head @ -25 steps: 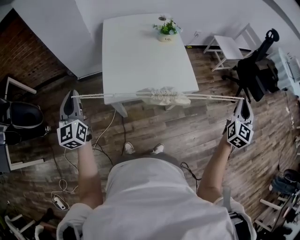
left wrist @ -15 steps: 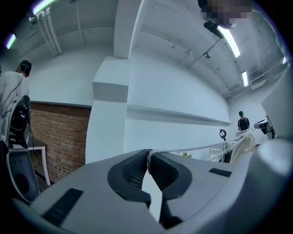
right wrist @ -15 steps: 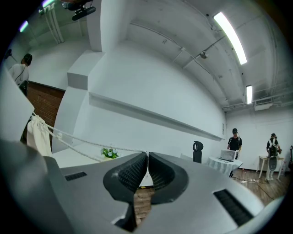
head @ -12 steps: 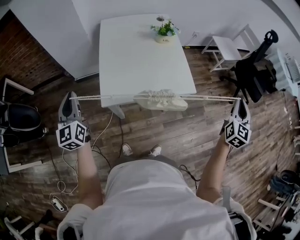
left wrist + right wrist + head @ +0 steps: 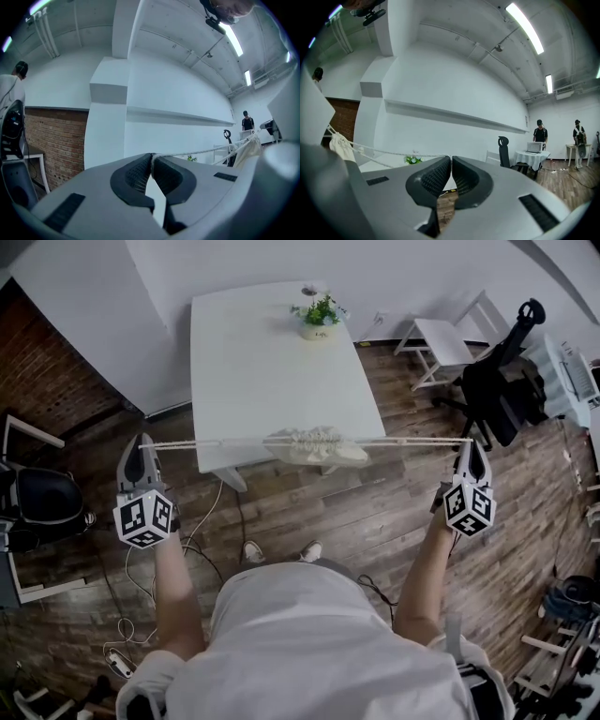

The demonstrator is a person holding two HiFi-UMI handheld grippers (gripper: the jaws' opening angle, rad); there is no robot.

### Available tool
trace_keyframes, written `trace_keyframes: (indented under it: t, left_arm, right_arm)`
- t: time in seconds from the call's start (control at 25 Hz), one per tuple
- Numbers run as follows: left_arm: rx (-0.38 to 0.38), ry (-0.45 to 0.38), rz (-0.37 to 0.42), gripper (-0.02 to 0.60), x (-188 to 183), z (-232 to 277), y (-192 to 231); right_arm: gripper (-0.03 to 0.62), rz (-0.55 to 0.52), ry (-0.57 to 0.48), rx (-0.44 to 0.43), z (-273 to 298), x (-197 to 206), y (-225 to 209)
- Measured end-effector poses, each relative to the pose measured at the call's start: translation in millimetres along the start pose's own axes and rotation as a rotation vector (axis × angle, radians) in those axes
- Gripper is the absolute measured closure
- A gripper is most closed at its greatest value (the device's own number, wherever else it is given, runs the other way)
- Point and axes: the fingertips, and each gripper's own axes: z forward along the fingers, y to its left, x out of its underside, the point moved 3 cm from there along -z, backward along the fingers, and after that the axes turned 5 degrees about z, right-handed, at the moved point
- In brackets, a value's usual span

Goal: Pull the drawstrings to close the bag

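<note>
A cream cloth bag [image 5: 317,444] with a gathered mouth hangs over the near edge of the white table [image 5: 262,362], lifted by two taut drawstrings. The left drawstring [image 5: 206,442] runs to my left gripper [image 5: 143,440], which is shut on its end; in the left gripper view the cord [image 5: 201,151] leaves the closed jaws toward the bag [image 5: 247,149]. The right drawstring [image 5: 412,441] runs to my right gripper [image 5: 471,442], also shut on it; the cord [image 5: 384,151] stretches left to the bag [image 5: 341,144]. Both grippers are held wide apart, level with the bag.
A potted plant [image 5: 320,313] stands at the table's far side. A black office chair [image 5: 497,390] and a small white table [image 5: 441,338] are at the right, a black seat [image 5: 37,502] at the left. Cables lie on the wood floor [image 5: 202,540]. People stand in the background [image 5: 540,136].
The bag and both strings sit a little lower and nearer in the head view; the bag's mouth stays tightly gathered and both grippers keep their hold, spread wide.
</note>
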Motion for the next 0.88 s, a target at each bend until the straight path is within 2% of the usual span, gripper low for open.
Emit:
trace_keyframes:
  t: [0.28, 0.4, 0.52, 0.56, 0.72, 0.88]
  left_arm:
    - [0.032, 0.003, 0.032, 0.565, 4, 14, -2]
    - [0.027, 0.000, -0.035, 0.565, 5, 17, 0]
    - [0.008, 0.018, -0.179, 0.566, 17, 16, 0]
    - [0.005, 0.025, -0.203, 0.566, 21, 14, -2]
    - [0.055, 0.004, -0.173, 0.566, 12, 10, -22]
    - [0.140, -0.033, -0.207, 0.566, 5, 19, -49]
  right_arm:
    - [0.554, 0.006, -0.005, 0.017, 4, -1, -3]
    - [0.554, 0.049, -0.016, 0.008, 7, -7, 1]
    - [0.554, 0.293, -0.036, -0.072, 9, -2, 18]
    - [0.554, 0.345, -0.033, -0.103, 9, 1, 27]
    - [0.554, 0.392, -0.015, -0.190, 9, 2, 60]
    - [0.554, 0.438, -0.070, -0.296, 3, -18, 85]
